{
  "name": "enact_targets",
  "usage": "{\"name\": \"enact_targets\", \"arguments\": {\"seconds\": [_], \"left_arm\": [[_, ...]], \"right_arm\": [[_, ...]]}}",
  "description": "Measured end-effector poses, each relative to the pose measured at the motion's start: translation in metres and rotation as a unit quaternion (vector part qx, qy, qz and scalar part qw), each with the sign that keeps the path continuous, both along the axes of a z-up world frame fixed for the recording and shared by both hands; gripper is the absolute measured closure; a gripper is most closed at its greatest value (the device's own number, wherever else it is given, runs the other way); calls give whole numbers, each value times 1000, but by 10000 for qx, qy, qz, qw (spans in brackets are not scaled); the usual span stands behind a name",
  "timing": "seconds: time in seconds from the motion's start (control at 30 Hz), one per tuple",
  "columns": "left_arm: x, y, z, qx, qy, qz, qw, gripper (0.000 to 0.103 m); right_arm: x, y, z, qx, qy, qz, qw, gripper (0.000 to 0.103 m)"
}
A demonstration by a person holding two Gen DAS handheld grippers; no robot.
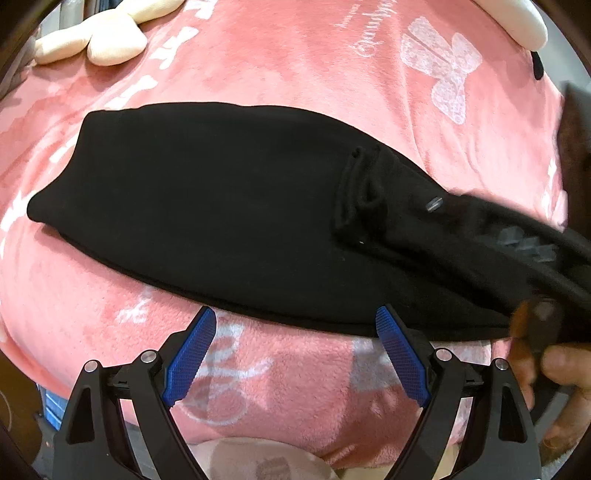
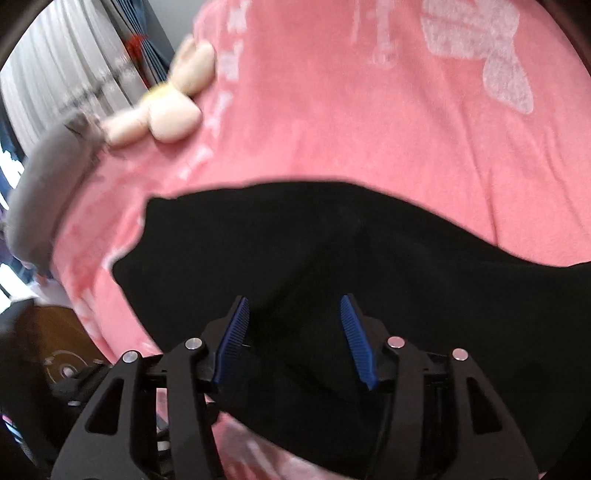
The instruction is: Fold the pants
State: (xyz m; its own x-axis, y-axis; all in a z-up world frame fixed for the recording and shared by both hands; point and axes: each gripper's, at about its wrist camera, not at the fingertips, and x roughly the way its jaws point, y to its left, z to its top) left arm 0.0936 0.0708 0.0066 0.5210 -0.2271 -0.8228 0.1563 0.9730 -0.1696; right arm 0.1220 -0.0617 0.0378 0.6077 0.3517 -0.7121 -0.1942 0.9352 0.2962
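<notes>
Black pants [image 1: 207,206], folded on pink blanket [image 1: 295,74]: left tongs [image 1: 295,347] wide just short of the hem, right tongs [image 2: 293,332] half-open over cloth, apparently released; next fold needs regrasping.

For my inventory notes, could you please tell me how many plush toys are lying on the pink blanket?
1 whole: a cream plush toy at the blanket's far left edge. A white plush piece at the top right may be another.

Black pants' [image 1: 207,206] right end under a blurred dark shape [image 1: 517,240] — cream plush toy [image 2: 162,107] smeared
</notes>
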Motion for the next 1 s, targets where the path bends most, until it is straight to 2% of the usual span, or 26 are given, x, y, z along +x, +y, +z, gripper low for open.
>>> {"name": "enact_targets", "arguments": {"seconds": [0.03,0.1,0.13,0.17,0.2,0.27,0.3,0.37,0.43,0.53,0.57,0.6,0.63,0.73,0.83,0.87,0.9,0.97,1.0], "left_arm": [[-1,2,0,-11,1,13,10000,17],[-2,6,0,-47,-3,61,10000,17],[-3,8,1,-92,-2,90,9999,17],[-3,9,0,-151,20,116,9998,17],[-2,10,-1,-182,51,134,9997,17],[-1,11,-3,-224,140,163,9995,17],[-1,12,-3,-235,141,169,9995,17],[-3,14,-1,-249,94,186,9995,17],[-5,14,-1,-277,92,191,9994,17],[-6,14,-2,-279,115,211,9993,17],[-8,15,-1,-279,118,212,9993,17],[-7,16,0,-282,122,215,9993,17],[-7,16,0,-287,123,230,9992,17],[-4,16,-1,-299,149,247,9991,17],[-3,13,-2,-256,181,241,9992,17],[-2,12,-3,-237,196,229,9993,17],[-2,11,-3,-210,203,211,9994,17],[-4,10,-2,-156,164,202,9995,17],[-2,8,-2,-141,151,201,9996,17]], "right_arm": [[1,0,-2,59,29,31,10000,59],[-3,4,0,285,-42,193,9994,62],[-1,7,-2,272,-10,223,9994,73],[2,12,-7,221,86,291,9993,78],[6,19,-14,68,189,383,9991,79],[3,24,-7,-105,65,431,9990,78],[0,26,-2,-206,2,459,9987,76],[-9,29,6,-472,-220,522,9973,66],[-10,32,3,-653,-201,589,9959,64],[-4,34,-13,-790,-93,657,9947,69],[-1,33,-15,-801,-116,645,9946,79],[2,33,-13,-753,-92,623,9952,92],[4,32,-9,-697,-73,561,9960,94],[2,39,9,-481,-208,620,9967,94],[11,45,-16,-684,143,789,9944,92],[8,40,-16,-512,21,760,9958,90],[7,35,-12,-326,92,718,9968,89],[-1,20,1,92,114,546,9984,86],[-11,5,12,321,-15,382,9988,87]]}}
